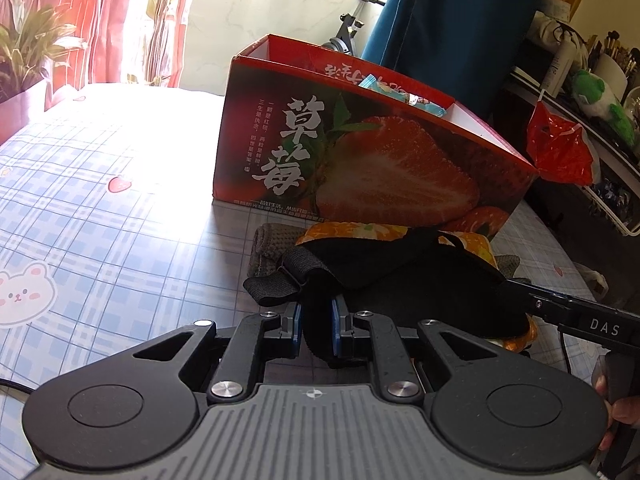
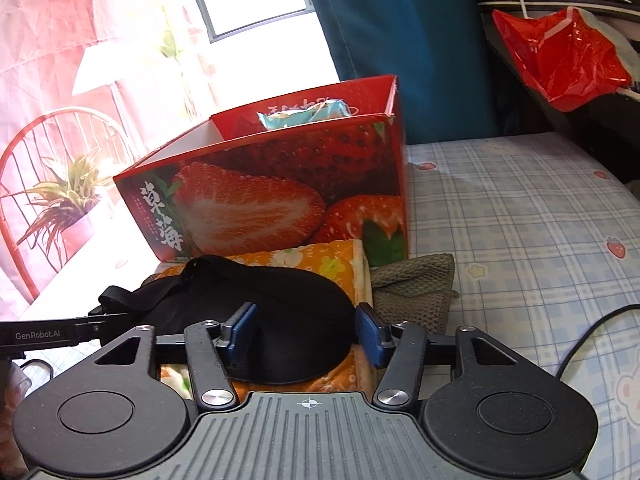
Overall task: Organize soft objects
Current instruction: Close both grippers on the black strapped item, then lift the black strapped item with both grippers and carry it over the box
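On the checked tablecloth (image 2: 520,208) with its little strawberries and bears, a black sleep mask (image 2: 280,304) lies on top of a folded orange floral cloth (image 2: 320,264), which itself rests partly over a grey-green knitted cloth (image 2: 416,292). The whole pile sits just in front of a red strawberry box (image 1: 360,152), open at the top, with a pale blue packet (image 2: 308,114) showing inside it. The left gripper (image 1: 316,320) is pinched narrow on the mask's black elastic strap (image 1: 280,284), its blue pads pressing the band from both sides. The right gripper (image 2: 306,334) stands roughly half spread, its two blue pads set to either side of the mask's padded body; whether they actually press it I cannot tell, though the left pad looks to be touching the fabric. In the left wrist view the right tool reaches in from the side toward the mask's far end. A red plastic bag (image 1: 560,148) hangs off the shelving beside the table, and a potted plant (image 1: 28,52) stands by the red curtain.
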`<state>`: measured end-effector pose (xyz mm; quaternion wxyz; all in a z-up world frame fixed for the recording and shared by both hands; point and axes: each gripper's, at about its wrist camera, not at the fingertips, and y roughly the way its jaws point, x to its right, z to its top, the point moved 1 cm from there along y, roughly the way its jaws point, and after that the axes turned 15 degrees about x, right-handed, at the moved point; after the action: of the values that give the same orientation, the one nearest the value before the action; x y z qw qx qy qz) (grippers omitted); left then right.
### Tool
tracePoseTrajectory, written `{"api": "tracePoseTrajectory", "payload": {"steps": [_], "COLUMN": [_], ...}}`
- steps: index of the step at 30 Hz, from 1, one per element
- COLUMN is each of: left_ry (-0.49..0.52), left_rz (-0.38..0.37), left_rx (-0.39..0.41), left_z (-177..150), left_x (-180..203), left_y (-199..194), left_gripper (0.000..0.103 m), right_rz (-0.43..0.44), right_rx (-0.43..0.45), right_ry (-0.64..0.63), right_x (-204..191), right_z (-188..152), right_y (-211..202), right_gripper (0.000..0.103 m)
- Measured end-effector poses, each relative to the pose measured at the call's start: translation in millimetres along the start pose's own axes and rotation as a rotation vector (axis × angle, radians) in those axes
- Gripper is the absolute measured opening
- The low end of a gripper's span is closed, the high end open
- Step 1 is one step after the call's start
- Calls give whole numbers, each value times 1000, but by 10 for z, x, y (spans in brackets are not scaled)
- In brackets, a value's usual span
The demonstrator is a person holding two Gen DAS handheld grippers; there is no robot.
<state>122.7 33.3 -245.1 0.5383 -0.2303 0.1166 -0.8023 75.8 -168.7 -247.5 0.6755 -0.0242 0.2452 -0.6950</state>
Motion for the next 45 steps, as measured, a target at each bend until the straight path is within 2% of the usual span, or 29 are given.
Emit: {"api": "tracePoseTrajectory", "payload": {"steps": [8,12,15,18,20,25,26,27,29,30,31,39,45], "left_ry": [3,5,4,7,7,0,1,2,0,-4,-11,10,42], "left_rz": [4,8,7,9,8,6,6,6,9,10,9,10,-10], "left_rx": [-13,-15,-16,-16,-16,-14,-14,-14,-12,-10,-6,55,144], "left_z": [-25,-30,-39,-49,-50,-68,-70,-70,-68,-64,-56,100,354], "left_x": [8,24,19,20,20,13,13,15,13,6,-1,20,80], "left_y": [64,88,99,112,112,124,123,125,112,107,93,-45,-229], "left_gripper": [16,16,16,16,16,16,16,16,16,16,16,12,11], "right_rz": [5,3,10,20,27,20,17,17,19,13,13,16,66], "right_rx": [-16,-3,23,40,36,-5,-8,-13,-11,-9,-4,71,146], "right_ry": [17,-23,-59,-74,-67,-27,-18,-4,19,16,15,42,-8], "right_x": [11,-44,-93,-125,-124,-63,-44,-19,36,44,55,116,-11], "right_z": [-52,-47,-4,37,39,-12,-7,-2,13,19,28,205,494], "right_y": [64,42,-3,-27,-14,102,130,163,199,200,189,26,-111], "right_gripper": [58,51,37,36,35,46,46,43,30,20,6,3,3]}}
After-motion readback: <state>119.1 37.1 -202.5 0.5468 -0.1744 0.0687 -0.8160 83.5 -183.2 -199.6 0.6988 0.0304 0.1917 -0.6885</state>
